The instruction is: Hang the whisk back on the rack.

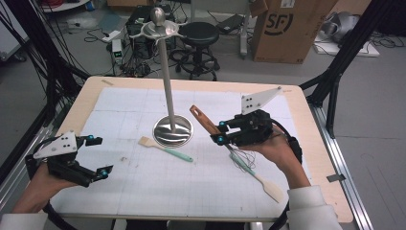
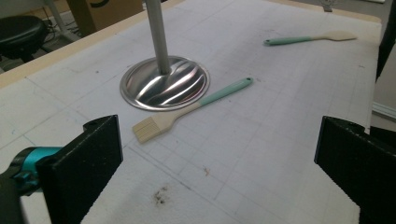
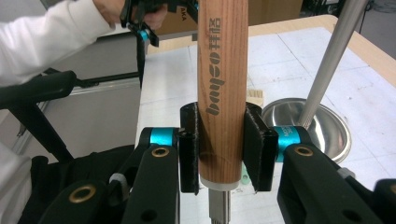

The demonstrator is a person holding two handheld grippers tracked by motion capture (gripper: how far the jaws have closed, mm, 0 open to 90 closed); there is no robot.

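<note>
Right gripper (image 3: 219, 154) clamps the whisk's (image 1: 205, 122) brown printed wooden handle; left gripper (image 1: 98, 156) gapes empty

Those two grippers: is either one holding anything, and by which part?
The right gripper clamps a whisk by the lower end of its wooden handle, near the wires. The left gripper is open and holds nothing.

The cardboard box (image 1: 291, 28) on the floor carries "SF" in a ring; the wooden handle (image 3: 222, 88) reads "bayco" beside small unreadable characters.

Overhead camera faces forward; both gripper cameras closely share the stand (image 1: 172, 129).
</note>
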